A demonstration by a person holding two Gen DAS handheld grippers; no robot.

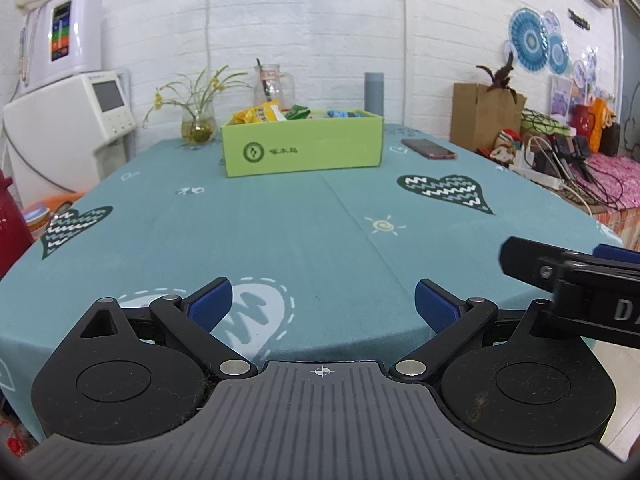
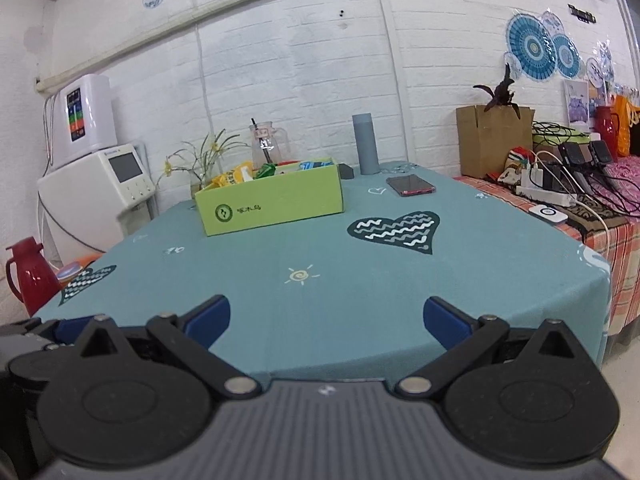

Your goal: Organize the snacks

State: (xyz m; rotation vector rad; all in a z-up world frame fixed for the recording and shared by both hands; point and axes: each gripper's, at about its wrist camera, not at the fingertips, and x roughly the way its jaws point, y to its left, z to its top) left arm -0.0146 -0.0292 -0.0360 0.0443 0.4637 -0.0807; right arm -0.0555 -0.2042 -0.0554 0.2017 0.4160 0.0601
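Note:
A green cardboard box [image 1: 302, 148] stands at the far side of the teal tablecloth [image 1: 280, 240]. Several snack packets [image 1: 260, 114], yellow, green and blue, stick out of its top. The box also shows in the right wrist view [image 2: 272, 204], with the packets [image 2: 240, 174] inside. My left gripper [image 1: 323, 304] is open and empty above the table's near edge, far from the box. My right gripper [image 2: 327, 320] is open and empty, also at the near edge. The right gripper shows in the left wrist view at the right [image 1: 568, 272].
A phone [image 1: 429, 148] lies right of the box. A grey bottle [image 1: 374, 94], a glass jug [image 1: 272, 84] and a flower vase [image 1: 196, 124] stand behind it. A side table with cables and a power strip [image 2: 544, 196] is at the right. A red thermos [image 2: 28, 276] is at the left.

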